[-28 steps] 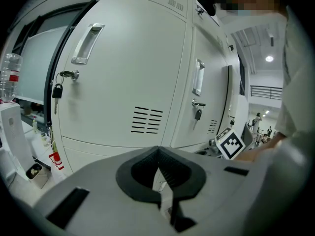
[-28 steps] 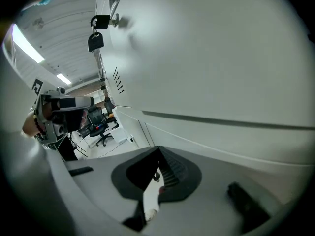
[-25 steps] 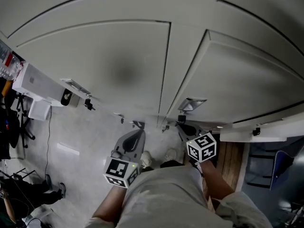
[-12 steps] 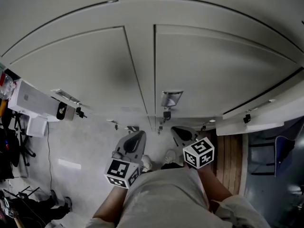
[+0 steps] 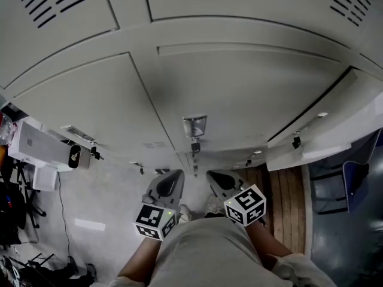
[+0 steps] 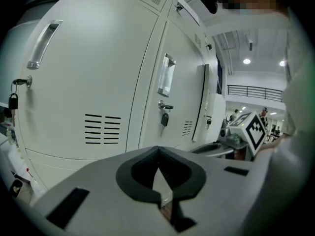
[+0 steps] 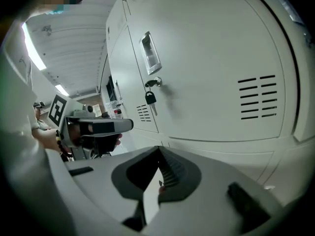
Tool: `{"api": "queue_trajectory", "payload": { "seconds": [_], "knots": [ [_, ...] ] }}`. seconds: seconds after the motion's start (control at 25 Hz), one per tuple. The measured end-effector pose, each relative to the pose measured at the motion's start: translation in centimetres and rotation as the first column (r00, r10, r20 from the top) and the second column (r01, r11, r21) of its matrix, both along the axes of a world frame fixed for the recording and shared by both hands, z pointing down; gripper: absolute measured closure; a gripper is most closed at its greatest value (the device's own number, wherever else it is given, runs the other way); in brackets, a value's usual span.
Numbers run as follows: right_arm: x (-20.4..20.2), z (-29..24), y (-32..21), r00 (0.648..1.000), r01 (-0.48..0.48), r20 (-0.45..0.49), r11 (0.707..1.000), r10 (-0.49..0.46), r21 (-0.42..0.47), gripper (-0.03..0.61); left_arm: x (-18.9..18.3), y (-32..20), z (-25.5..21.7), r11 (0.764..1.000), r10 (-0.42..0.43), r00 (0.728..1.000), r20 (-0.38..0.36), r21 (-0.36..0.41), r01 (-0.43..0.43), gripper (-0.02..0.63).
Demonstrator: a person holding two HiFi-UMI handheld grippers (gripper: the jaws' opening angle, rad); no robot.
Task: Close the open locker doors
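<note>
In front of the person, the head view showed three lower locker doors: a left door, a middle door and a right door. Two vented upper doors sat above them. The middle door carried one handle and, below it, one key in its lock. The left and middle doors lay flush with the locker face. The right door stood ajar, its edge out from the face.

One second earlier the middle door had been ajar; half a second earlier it was already flush, and it remained so. The head view had also tilted up, bringing the vented doors into frame.

Two grippers were in use. The left gripper and right gripper were held low at the person's waist, side by side, and aimed at the foot of the middle door without touching it. Each marker cube faced back toward the person. In the left gripper view the fingers were together with nothing between them. The right gripper's fingers were likewise together and empty.
</note>
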State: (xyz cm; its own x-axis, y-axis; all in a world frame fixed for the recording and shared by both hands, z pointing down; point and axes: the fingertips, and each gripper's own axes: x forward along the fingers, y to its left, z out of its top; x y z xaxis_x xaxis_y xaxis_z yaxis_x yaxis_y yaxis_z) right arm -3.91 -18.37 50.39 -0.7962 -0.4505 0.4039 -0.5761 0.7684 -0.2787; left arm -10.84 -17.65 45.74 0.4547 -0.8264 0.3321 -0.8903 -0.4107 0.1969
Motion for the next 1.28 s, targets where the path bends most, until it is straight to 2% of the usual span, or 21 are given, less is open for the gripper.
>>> {"api": "queue_trajectory", "payload": {
  "seconds": [0.24,0.6,1.28],
  "knots": [
    [0.5,-1.3,0.9,1.0,-0.025,0.017,1.0,0.025,0.009,0.552,1.1,0.3,-0.5,0.999,0.037,0.999,0.01,0.007,-0.037,0.6],
    [0.9,-1.7,1.9,1.0,-0.026,-0.007,0.999,0.026,0.04,0.552,2.7,0.6,-1.3,0.997,0.078,0.997,0.015,0.025,-0.078,0.6],
    [0.1,-3.3,2.5,1.0,-0.008,0.016,0.998,0.007,0.058,0.552,2.6,1.4,-1.7,0.995,0.094,0.995,0.025,0.015,-0.095,0.6]
  ]
}}
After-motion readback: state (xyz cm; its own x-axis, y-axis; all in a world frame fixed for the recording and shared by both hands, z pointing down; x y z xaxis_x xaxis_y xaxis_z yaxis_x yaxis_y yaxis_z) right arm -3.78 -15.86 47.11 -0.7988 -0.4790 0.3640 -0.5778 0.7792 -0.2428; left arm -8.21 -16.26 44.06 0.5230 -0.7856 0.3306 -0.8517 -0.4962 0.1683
